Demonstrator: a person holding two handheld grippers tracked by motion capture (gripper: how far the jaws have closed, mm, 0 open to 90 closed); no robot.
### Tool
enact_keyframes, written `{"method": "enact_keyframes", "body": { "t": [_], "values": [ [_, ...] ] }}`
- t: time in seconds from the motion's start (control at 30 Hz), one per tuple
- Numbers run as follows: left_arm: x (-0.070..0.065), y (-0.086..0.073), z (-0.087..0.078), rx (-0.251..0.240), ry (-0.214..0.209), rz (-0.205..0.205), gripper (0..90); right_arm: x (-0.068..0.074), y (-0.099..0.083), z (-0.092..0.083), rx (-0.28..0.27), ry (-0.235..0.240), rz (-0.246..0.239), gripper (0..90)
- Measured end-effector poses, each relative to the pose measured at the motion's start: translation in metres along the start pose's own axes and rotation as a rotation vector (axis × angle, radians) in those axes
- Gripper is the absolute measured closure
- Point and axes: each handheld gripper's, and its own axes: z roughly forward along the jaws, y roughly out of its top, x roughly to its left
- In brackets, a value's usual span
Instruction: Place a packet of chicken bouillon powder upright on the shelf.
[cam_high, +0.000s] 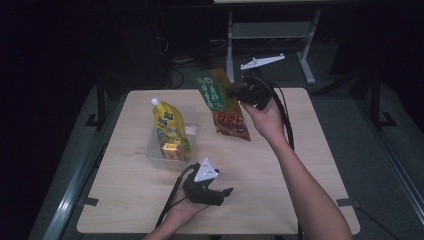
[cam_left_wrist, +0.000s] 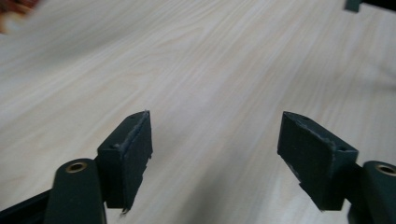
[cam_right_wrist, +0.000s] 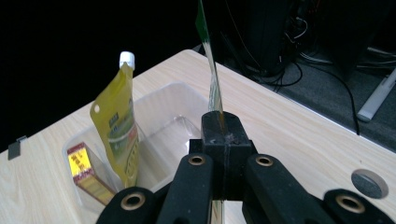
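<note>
I hold the green and red snack packet (cam_high: 222, 104) in the air with the right gripper (cam_high: 239, 92), above the far part of the table (cam_high: 280, 170) and to the right of the clear plastic bin (cam_high: 152, 150). The jaws are pressed together on the packet's edge, so in the right gripper view the packet (cam_right_wrist: 212, 79) appears edge-on, a thin strip rising from the clamp. I judge this grip suits carrying the flat packet toward the bin, which already holds a yellow spouted pouch (cam_high: 170, 130) standing upright against its wall and a small red and yellow box (cam_high: 170, 151) beside the pouch. The bin's remaining space lies on the side nearer the packet. The left gripper (cam_high: 226, 192) rests low over the near table, well apart from the bin, presumably kept out of the way. Its jaws are spread wide with only bare wood between them; the pads (cam_left_wrist: 133, 151) touch nothing.
</note>
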Motion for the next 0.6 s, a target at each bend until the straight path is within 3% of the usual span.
{"method": "enact_keyframes", "body": {
  "t": [0.6],
  "values": [
    [0.003, -0.003, -0.001, 0.018, 0.011, 0.031, 22.3, 0.021, 0.034, 0.033, -0.02, 0.016, -0.027, 90.0]
  ]
}}
